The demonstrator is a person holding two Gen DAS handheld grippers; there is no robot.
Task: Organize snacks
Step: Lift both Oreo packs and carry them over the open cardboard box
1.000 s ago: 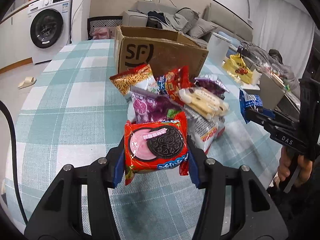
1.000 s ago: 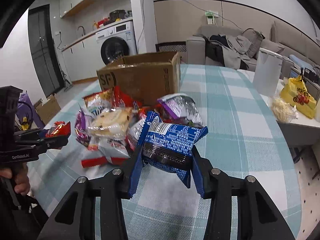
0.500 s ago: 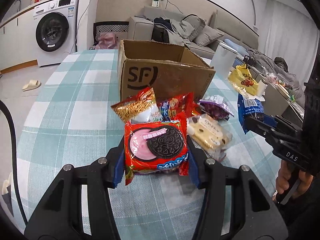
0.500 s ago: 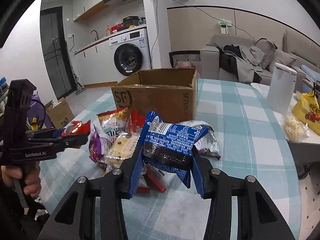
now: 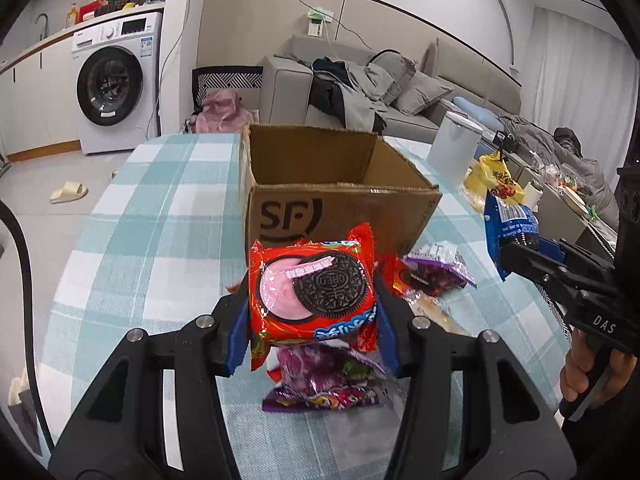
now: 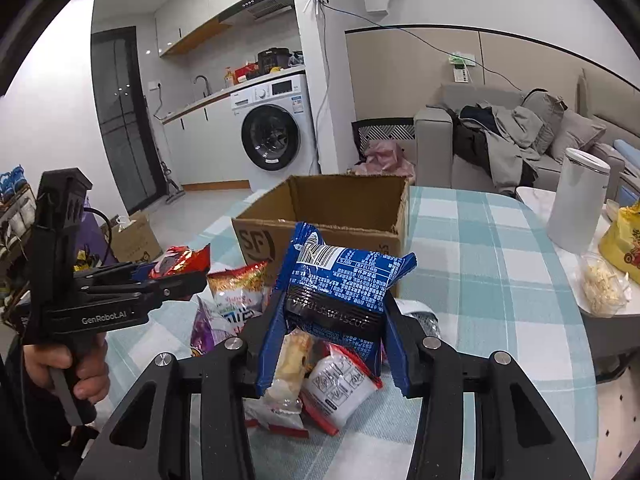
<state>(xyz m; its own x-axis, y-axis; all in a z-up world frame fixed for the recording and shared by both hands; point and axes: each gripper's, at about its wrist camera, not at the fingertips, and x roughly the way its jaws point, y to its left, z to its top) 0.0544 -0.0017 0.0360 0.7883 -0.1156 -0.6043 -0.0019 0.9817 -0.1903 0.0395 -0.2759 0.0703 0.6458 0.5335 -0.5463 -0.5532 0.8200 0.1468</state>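
The left hand-held gripper (image 5: 312,312) clamps a red Oreo cookie packet (image 5: 314,294) before the open brown cardboard box (image 5: 340,200) on the teal checked tabletop (image 5: 152,240); the right hand-held gripper (image 6: 334,328) pinches a blue snack packet (image 6: 340,280) nearer the box's right side, above the loose snack pile (image 6: 320,384).

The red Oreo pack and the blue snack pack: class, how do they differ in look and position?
The red Oreo pack shows its cookie-picture front; the blue snack pack shows its printed back with barcode. Red sits in the left tool, blue in the right tool. Both are clamped sideways, lifted before the cardboard box.
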